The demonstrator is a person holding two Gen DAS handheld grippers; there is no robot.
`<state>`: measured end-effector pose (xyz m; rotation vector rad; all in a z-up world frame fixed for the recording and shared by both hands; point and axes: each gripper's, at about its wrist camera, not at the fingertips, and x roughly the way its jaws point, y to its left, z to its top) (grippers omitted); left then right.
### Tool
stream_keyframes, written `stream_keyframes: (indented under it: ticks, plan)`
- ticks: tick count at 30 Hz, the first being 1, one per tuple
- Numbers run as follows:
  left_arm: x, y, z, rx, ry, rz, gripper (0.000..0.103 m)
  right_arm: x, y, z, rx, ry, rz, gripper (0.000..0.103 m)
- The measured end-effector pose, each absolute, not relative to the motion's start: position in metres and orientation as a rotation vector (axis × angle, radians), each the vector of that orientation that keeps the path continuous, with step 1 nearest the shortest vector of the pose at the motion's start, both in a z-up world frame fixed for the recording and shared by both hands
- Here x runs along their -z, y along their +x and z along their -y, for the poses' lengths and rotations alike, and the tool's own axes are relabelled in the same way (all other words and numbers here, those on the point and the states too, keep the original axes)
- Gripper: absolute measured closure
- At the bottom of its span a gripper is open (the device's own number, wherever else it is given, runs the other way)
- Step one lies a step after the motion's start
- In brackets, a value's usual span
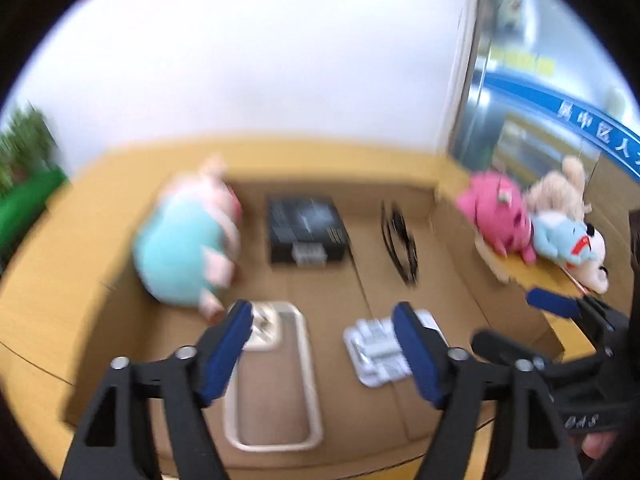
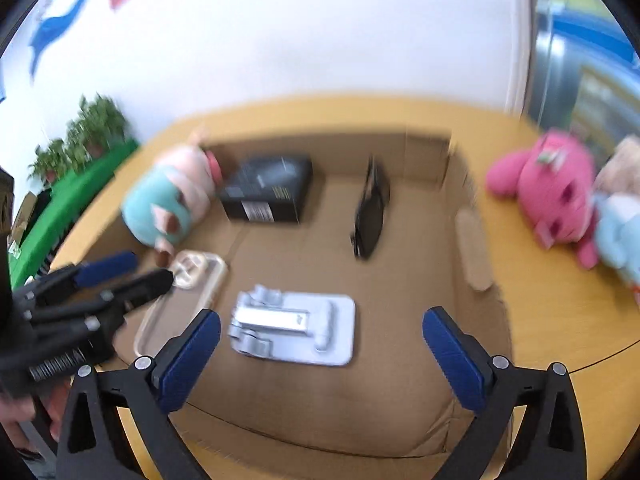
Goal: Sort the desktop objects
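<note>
A shallow cardboard box [image 2: 472, 256] lies on the wooden desk. Inside it are a teal-and-pink plush [image 1: 188, 244] [image 2: 168, 200], a black box [image 1: 306, 230] [image 2: 268, 188], a black wallet-like item [image 1: 400, 248] [image 2: 370, 216], a clear phone case [image 1: 276, 380] [image 2: 180, 300] and a silver-white gadget [image 1: 378, 346] [image 2: 292, 326]. My left gripper [image 1: 324, 316] [image 2: 132, 268] is open and empty above the phone case. My right gripper [image 2: 322, 320] [image 1: 516, 316] is open and empty above the gadget.
A pink plush [image 1: 500, 216] [image 2: 552, 188], a beige plush [image 1: 560, 192] and a light blue plush [image 1: 568, 244] [image 2: 620, 236] lie on the desk [image 2: 560, 320] right of the box. Green plants [image 2: 80, 136] stand at the far left. A white wall is behind.
</note>
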<state>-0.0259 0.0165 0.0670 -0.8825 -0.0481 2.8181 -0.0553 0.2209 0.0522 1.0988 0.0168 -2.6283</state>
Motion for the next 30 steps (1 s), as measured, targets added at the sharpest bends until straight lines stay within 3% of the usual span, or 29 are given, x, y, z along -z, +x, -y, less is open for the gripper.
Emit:
stream_keyframes:
  ticks: [4,8,12,14,21,30]
  plan:
    - [-0.058,0.007,-0.005,-2.973,-0.659,-0.106,0.023,-0.048,-0.010,-0.207,2.728,0.870,-0.036,0.000]
    - [-0.031,0.006,0.004,-2.998,-0.729,-0.113,0.023,-0.032,0.006,-0.202,2.779,0.735,0.018,0.000]
    - [-0.011,0.003,0.011,-2.995,-0.791,0.018,0.023,-0.014,0.002,-0.204,2.819,0.775,0.057,0.000]
    - [-0.005,0.008,0.006,-3.040,-0.751,-0.066,0.021,-0.006,0.003,-0.203,2.849,0.772,0.016,0.000]
    - [-0.001,0.010,0.005,-3.059,-0.754,-0.057,0.014,0.000,0.005,-0.203,2.867,0.731,-0.021,0.000]
    - [-0.001,0.009,0.005,-3.057,-0.754,-0.056,0.014,0.000,0.002,-0.204,2.862,0.736,-0.022,0.000]
